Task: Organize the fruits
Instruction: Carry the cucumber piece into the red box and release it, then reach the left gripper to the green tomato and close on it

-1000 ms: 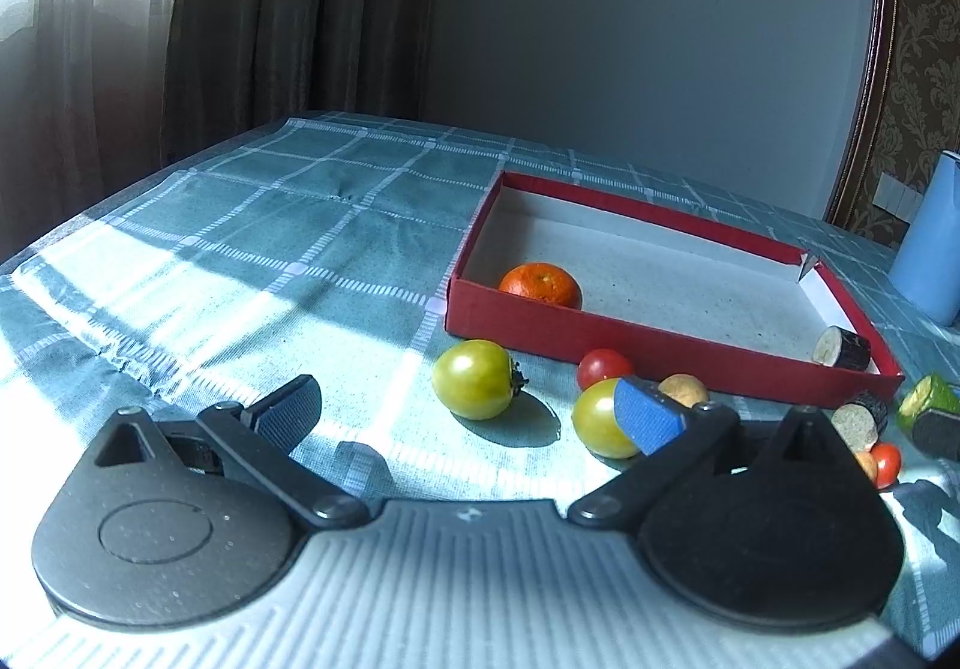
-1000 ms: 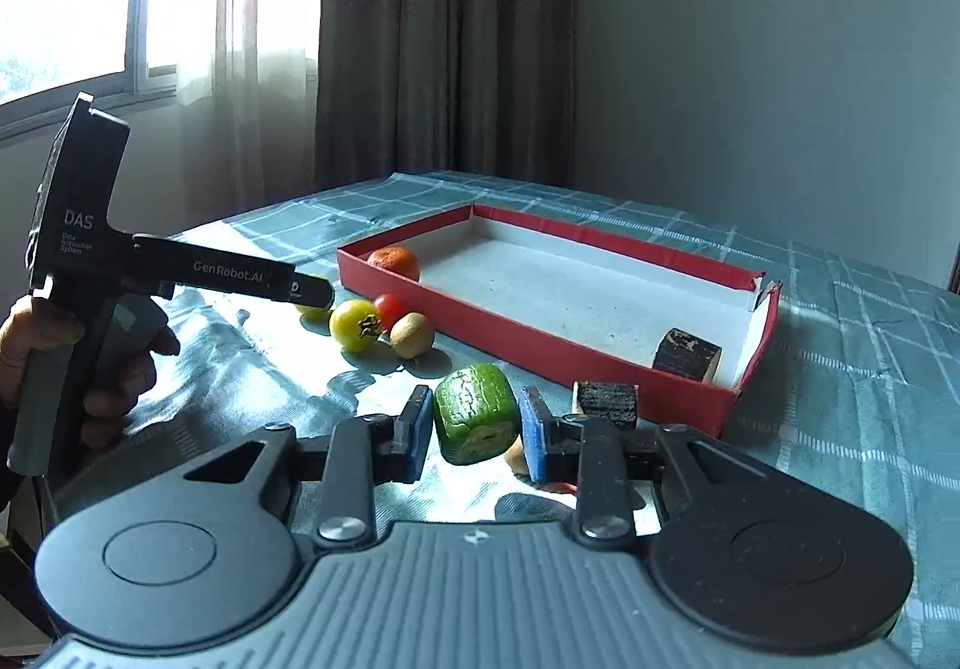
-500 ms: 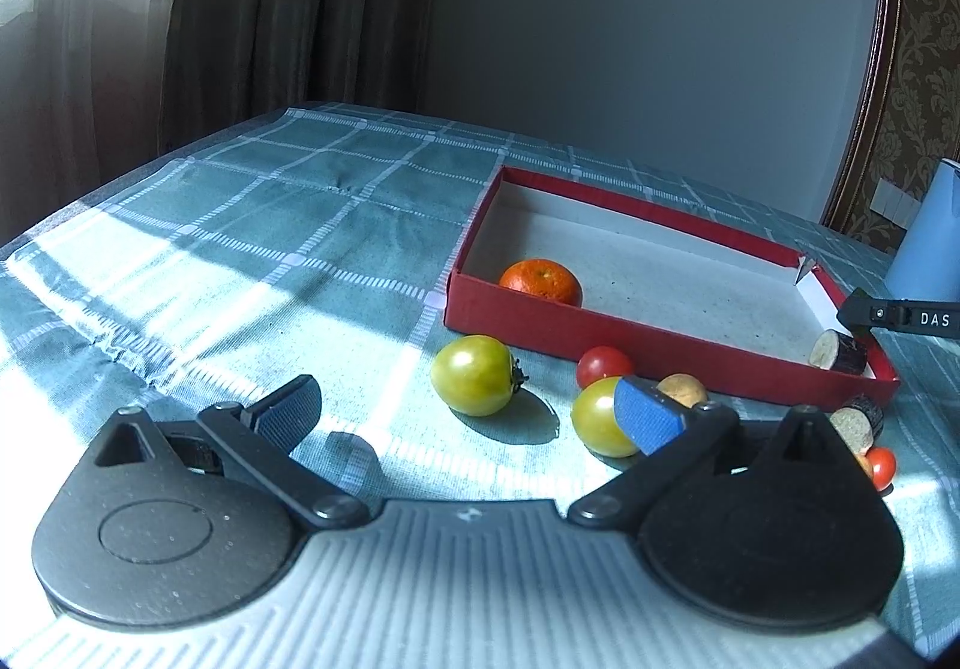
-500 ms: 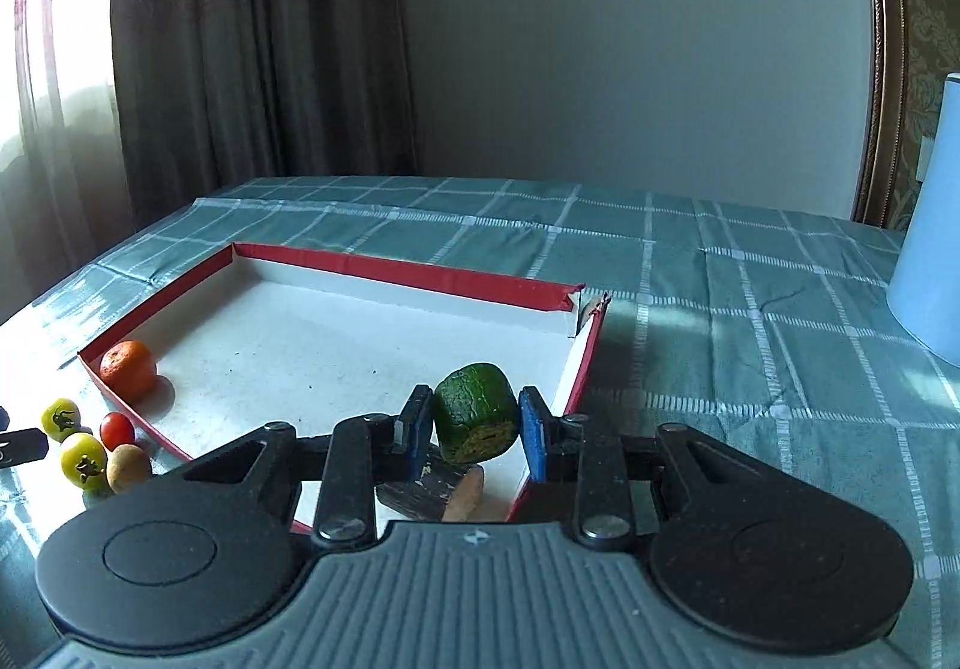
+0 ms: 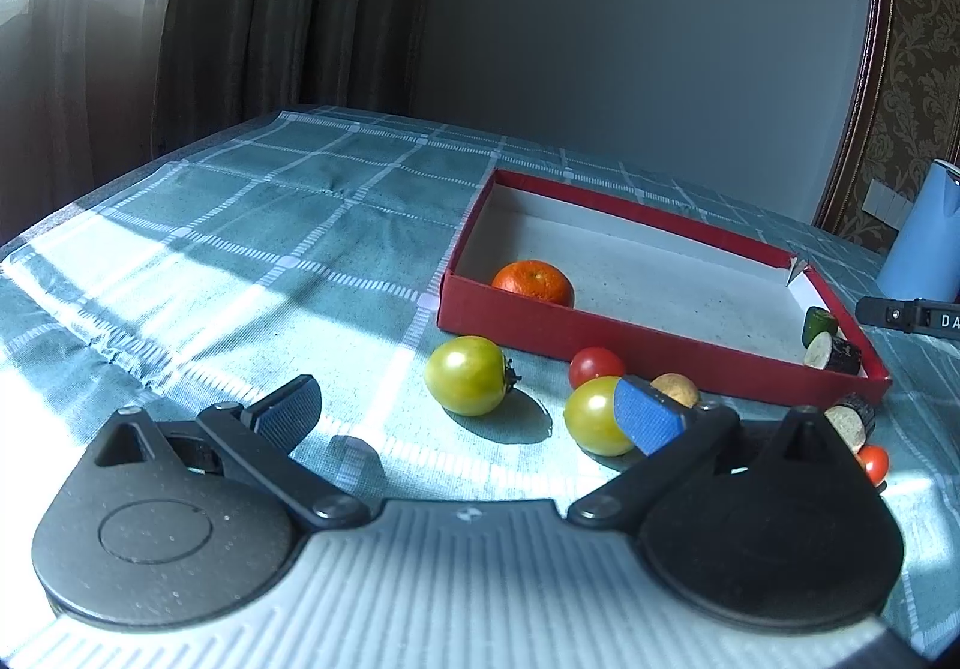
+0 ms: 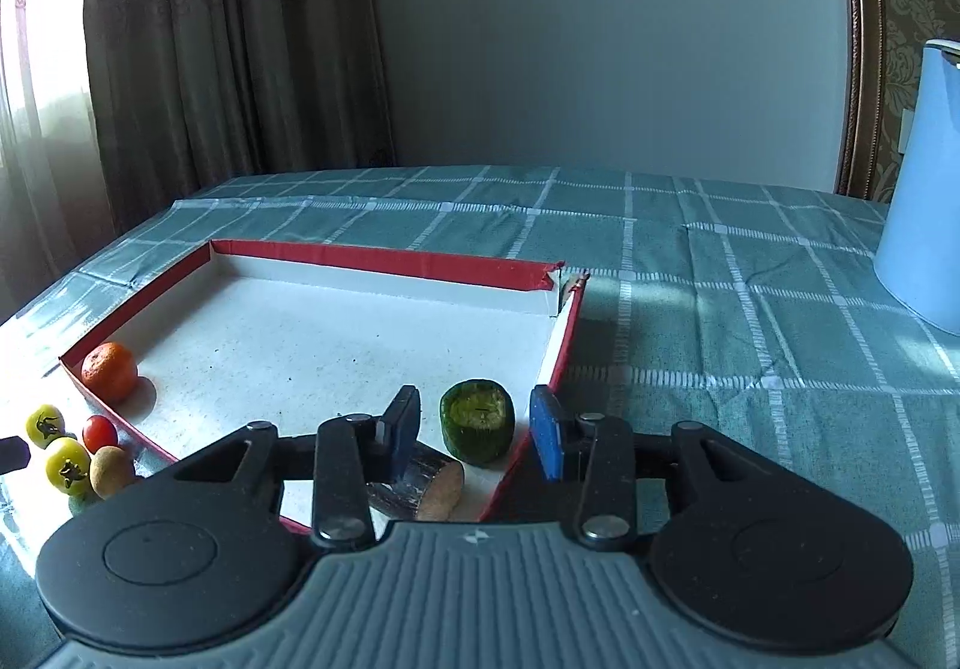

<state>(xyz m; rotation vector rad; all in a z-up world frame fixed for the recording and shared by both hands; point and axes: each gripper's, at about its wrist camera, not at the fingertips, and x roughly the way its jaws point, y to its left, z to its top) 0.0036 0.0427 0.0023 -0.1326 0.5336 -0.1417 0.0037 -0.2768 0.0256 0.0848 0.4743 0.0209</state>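
Observation:
A red box (image 5: 600,330) (image 6: 384,258) lies on the checked tablecloth. It holds an orange (image 5: 533,280) (image 6: 109,371), a green cucumber chunk (image 6: 477,419) (image 5: 818,322) and a dark eggplant piece (image 6: 420,483) (image 5: 831,352). My right gripper (image 6: 474,426) is open, its pads either side of the cucumber chunk, which rests on the box floor. My left gripper (image 5: 468,414) is open and empty over the cloth, in front of two green tomatoes (image 5: 468,375) (image 5: 595,414), a cherry tomato (image 5: 596,365) and a small brown fruit (image 5: 675,388).
Another eggplant piece (image 5: 849,420) and a cherry tomato (image 5: 873,462) lie outside the box's near right corner. A pale blue jug (image 6: 921,189) (image 5: 921,237) stands at the right. Curtains hang behind the table's far left edge.
My right gripper has carried the cucumber chunk over the box corner, opened, and let it go onto the box floor. The left gripper has stayed put.

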